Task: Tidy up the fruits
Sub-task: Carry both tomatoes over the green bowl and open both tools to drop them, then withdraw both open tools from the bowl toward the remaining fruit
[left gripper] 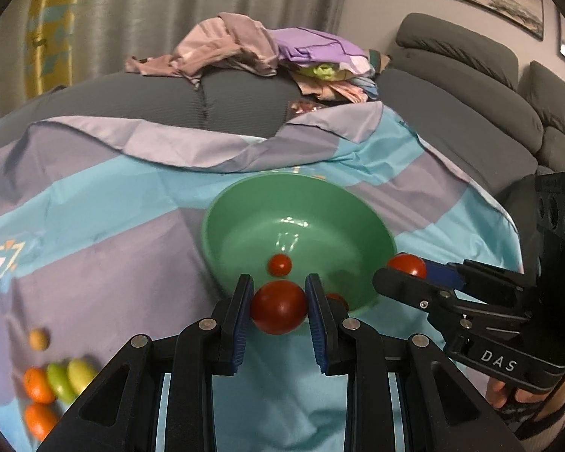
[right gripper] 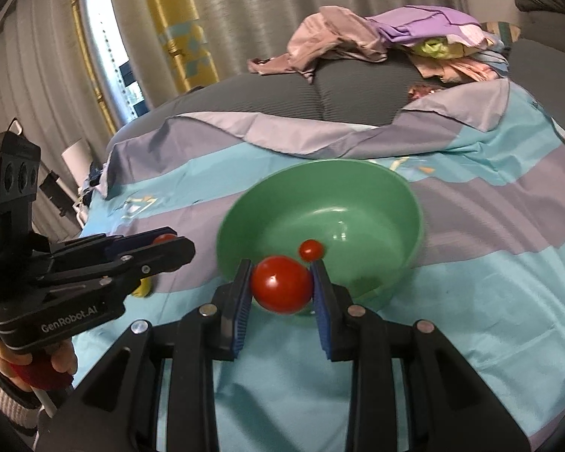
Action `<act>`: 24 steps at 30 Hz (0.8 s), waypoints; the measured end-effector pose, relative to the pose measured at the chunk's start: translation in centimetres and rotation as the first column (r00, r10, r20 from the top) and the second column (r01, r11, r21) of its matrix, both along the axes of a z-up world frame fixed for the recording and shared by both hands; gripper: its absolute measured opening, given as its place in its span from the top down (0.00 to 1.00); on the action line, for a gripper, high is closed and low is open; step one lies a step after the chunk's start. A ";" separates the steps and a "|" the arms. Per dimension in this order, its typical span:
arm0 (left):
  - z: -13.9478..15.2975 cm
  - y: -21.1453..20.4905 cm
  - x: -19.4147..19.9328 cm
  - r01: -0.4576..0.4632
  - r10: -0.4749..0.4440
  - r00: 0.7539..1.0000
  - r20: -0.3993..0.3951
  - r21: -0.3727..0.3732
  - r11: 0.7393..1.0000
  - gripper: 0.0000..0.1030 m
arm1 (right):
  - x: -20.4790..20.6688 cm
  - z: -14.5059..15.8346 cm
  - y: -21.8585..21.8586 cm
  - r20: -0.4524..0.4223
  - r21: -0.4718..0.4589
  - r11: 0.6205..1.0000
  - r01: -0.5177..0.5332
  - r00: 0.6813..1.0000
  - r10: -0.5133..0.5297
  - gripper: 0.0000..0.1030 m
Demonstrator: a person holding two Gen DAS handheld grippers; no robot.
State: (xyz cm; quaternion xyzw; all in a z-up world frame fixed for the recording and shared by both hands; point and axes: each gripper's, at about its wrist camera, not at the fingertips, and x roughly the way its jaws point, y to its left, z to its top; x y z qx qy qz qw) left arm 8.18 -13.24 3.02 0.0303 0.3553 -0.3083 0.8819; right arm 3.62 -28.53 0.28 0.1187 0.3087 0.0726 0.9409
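A green bowl stands on the blue and lilac cloth; it also shows in the right wrist view. A small red tomato lies inside it. My left gripper is shut on a red tomato at the bowl's near rim. My right gripper is shut on another red tomato, also at the near rim. In the left wrist view the right gripper holds its tomato at the bowl's right rim.
Oranges, green fruits and a small tan fruit lie on the cloth at the lower left. A pile of clothes sits on the grey sofa behind.
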 end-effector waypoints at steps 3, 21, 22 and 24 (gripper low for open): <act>-0.7 -1.1 0.9 0.012 -0.011 1.000 -0.009 0.007 1.000 0.73 | 0.8 -0.3 -0.6 -0.003 0.001 1.000 0.009 1.000 -0.009 0.69; -2.9 -2.7 2.7 0.004 -0.001 0.999 -0.043 0.093 0.996 0.73 | 2.0 -1.8 -2.0 -0.048 0.015 0.998 0.053 0.997 -0.052 0.67; -2.6 -2.4 2.4 -0.001 0.004 0.999 -0.035 0.086 0.996 0.73 | 1.7 -1.7 -2.2 -0.046 0.020 0.998 0.057 0.997 -0.056 0.67; -1.9 -1.4 1.8 -0.013 0.014 1.000 -0.021 0.066 0.998 0.71 | 1.0 -1.6 -2.5 -0.046 0.028 0.998 0.065 0.997 -0.064 0.66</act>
